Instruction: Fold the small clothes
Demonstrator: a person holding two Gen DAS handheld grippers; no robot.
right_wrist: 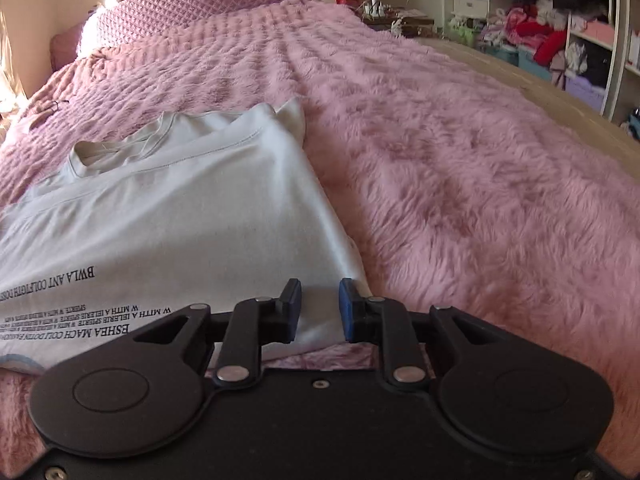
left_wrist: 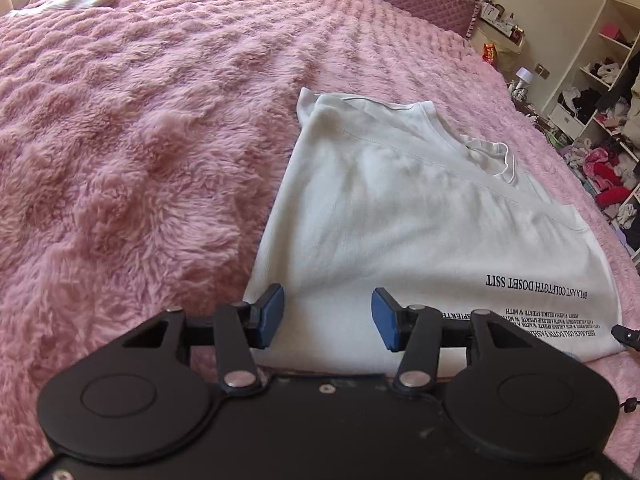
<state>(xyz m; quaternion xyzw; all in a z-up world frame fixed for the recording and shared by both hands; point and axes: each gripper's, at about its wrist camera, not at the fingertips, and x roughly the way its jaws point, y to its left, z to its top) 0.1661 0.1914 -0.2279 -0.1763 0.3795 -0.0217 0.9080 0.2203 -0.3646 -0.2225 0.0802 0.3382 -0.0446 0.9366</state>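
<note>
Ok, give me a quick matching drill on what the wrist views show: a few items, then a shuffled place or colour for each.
Items:
1. T-shirt
2. Fluffy blanket
3. Quilted headboard
4. Left gripper

Descriptions:
A. pink, covering the bed
B. white, lying partly folded with black print
C. jaws apart over the shirt's near hem
D. mauve, at the far end of the bed

Pairs: 1-B, 2-A, 3-D, 4-C

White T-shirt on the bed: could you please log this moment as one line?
stage: sides folded in | white T-shirt: flat on pink blanket | left gripper: open over hem | right gripper: open over hem corner
</note>
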